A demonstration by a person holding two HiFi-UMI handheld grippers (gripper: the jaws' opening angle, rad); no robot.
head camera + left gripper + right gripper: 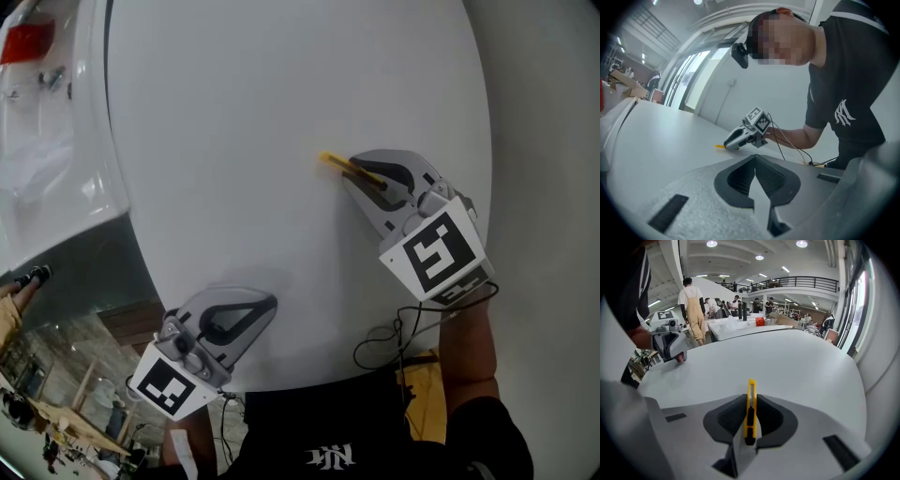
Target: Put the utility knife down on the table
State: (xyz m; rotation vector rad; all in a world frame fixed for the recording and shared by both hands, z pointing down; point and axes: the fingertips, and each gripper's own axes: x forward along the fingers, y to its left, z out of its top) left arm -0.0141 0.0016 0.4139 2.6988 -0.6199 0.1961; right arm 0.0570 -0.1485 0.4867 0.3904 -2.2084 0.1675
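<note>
A slim yellow utility knife (750,411) with a black slider is clamped between the jaws of my right gripper (751,420), its tip sticking out forward over the white table (787,362). In the head view the knife (345,167) juts out up-left from the right gripper (375,176), low over the table (281,112). From the left gripper view, the yellow knife tip (720,146) shows just above the table surface, under the right gripper (731,140). My left gripper (246,314) rests near the table's near edge, shut and holding nothing (754,180).
The round white table's edge (141,253) curves along the left, with floor below. A red object (26,41) and white items lie on another surface at far left. People (696,310) stand by tables in the hall behind. A cable (403,337) trails from the right gripper.
</note>
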